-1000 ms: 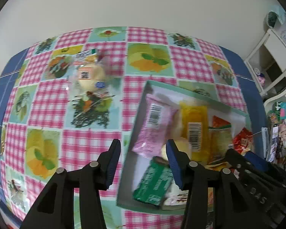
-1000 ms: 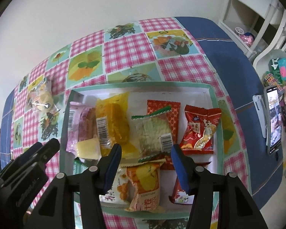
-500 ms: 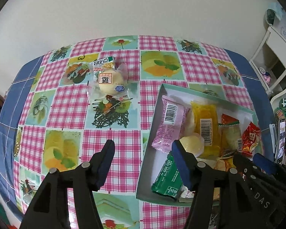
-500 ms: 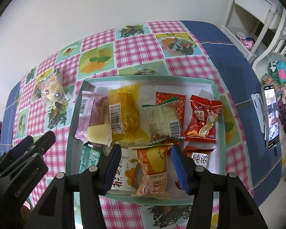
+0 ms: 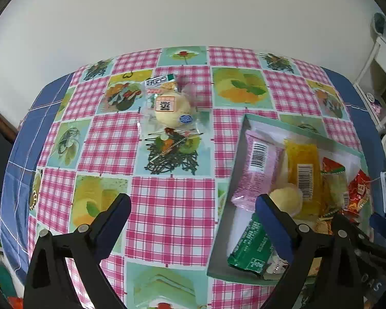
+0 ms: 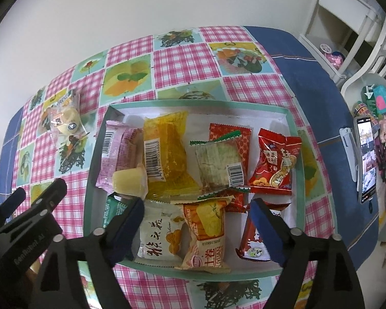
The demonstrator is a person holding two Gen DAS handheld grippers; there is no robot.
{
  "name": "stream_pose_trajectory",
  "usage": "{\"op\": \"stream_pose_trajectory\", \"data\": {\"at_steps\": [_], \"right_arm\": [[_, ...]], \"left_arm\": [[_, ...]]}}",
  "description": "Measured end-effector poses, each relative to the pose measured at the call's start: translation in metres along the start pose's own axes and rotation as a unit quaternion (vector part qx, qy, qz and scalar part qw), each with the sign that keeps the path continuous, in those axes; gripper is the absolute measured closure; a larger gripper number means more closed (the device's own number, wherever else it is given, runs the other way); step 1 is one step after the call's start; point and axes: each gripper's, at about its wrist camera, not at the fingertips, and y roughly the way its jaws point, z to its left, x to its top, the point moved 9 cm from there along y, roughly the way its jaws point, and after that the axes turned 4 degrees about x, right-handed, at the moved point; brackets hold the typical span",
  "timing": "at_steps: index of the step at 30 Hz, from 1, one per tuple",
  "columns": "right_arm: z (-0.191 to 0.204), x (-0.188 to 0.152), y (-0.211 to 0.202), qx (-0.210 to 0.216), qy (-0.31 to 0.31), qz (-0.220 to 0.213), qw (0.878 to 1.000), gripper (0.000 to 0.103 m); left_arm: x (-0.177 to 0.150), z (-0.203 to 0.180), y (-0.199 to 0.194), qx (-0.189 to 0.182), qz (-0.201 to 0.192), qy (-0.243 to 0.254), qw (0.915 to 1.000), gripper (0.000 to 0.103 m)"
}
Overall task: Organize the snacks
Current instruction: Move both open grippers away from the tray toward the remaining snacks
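Observation:
A teal-rimmed tray [image 6: 293,154] holds several wrapped snacks. Among them are a pink packet [image 6: 118,149], a yellow packet [image 6: 167,152], a pale jelly cup [image 6: 130,181], a red packet [image 6: 275,164] and an orange packet [image 6: 208,229]. A bun in a clear wrapper [image 5: 168,106] lies on the checked cloth to the left of the tray [image 5: 226,206]. My left gripper [image 5: 191,203] hovers over bare cloth beside the tray's left wall. Its jaws are opening and nothing is between them. My right gripper [image 6: 196,206] hangs above the tray's near row, jaws opening, gripping nothing.
A small packet [image 5: 159,80] lies just behind the bun. A phone on a stand [image 6: 366,159] sits at the table's right edge, beside clutter. White furniture [image 6: 347,25] stands past the blue cloth border [image 6: 308,77]. A white wall backs the table.
Both grippers' jaws have spread much wider. The left gripper has drawn back and left from the tray, so more of the cloth shows. The snacks lie as before.

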Motion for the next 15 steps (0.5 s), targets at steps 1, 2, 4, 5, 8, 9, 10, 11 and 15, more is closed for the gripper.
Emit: {"op": "stream_pose_trajectory", "data": {"at_steps": [1, 2, 4, 5, 8, 9, 10, 11, 15], "right_arm": [[0.001, 0.000, 0.000, -0.001, -0.002, -0.001, 1.000, 0.006], [0.002, 0.001, 0.000, -0.002, -0.004, -0.002, 1.000, 0.004], [0.004, 0.001, 0.000, 0.001, -0.006, -0.004, 1.000, 0.002], [0.004, 0.001, 0.000, 0.002, -0.007, -0.004, 1.000, 0.002], [0.006, 0.002, 0.000, 0.005, -0.010, -0.006, 1.000, 0.000], [0.007, 0.003, 0.000, 0.005, -0.011, -0.007, 1.000, 0.000], [0.008, 0.003, 0.001, 0.005, -0.012, -0.008, 1.000, 0.000], [0.008, 0.003, 0.001, 0.004, -0.013, -0.008, 1.000, 0.000], [0.014, 0.003, 0.004, 0.007, -0.010, -0.008, 1.000, 0.000]], "left_arm": [[0.000, 0.001, 0.000, 0.001, 0.000, -0.001, 1.0000, 0.006], [0.000, 0.003, 0.001, 0.002, 0.000, -0.002, 1.0000, 0.006], [0.001, 0.006, 0.001, 0.005, 0.000, -0.006, 1.0000, 0.006], [0.001, 0.007, 0.001, 0.005, -0.001, -0.007, 1.0000, 0.005], [0.003, 0.011, 0.001, 0.007, -0.005, -0.011, 0.9999, 0.005], [0.004, 0.013, 0.001, 0.008, -0.006, -0.012, 0.9999, 0.005], [0.005, 0.015, 0.001, 0.009, -0.007, -0.013, 0.9998, 0.005], [0.005, 0.016, 0.001, 0.010, -0.008, -0.013, 0.9998, 0.005], [0.007, 0.024, 0.002, 0.016, -0.008, -0.015, 0.9997, 0.005]]}}
